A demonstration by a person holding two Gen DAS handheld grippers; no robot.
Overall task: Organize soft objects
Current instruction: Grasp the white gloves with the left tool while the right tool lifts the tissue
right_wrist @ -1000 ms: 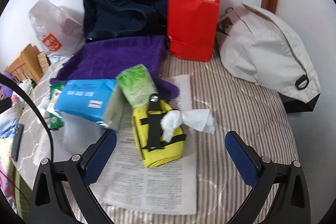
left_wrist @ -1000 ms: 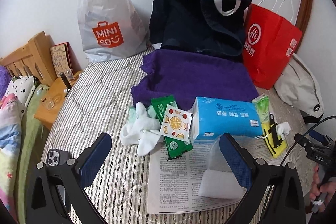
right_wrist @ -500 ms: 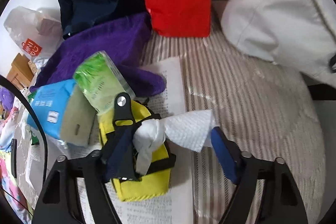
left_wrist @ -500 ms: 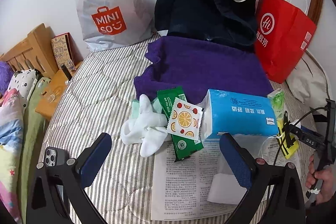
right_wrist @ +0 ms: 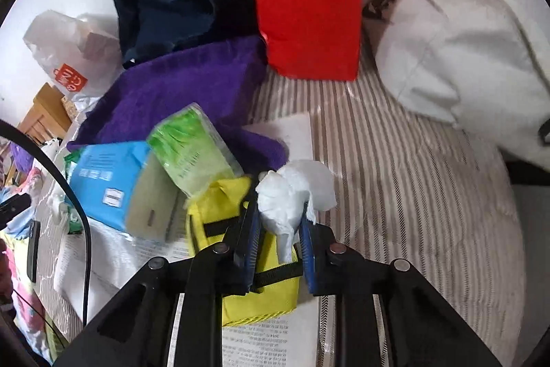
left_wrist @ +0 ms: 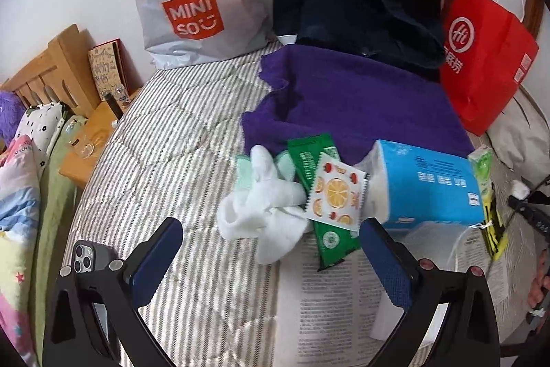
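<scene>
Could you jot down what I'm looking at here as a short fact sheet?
Setting: striped bed cover strewn with items
Right gripper: closed on crumpled white tissue, above a yellow pouch
Left gripper: open, empty, near white socks
Nearby: purple towel, blue tissue pack, red paper bag

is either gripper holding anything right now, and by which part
The right gripper pinches the crumpled white tissue by its lower twisted end. The left gripper is open, holding nothing.

Bedroom — striped mattress (left_wrist: 165, 140), headboard (left_wrist: 51, 71)
</scene>
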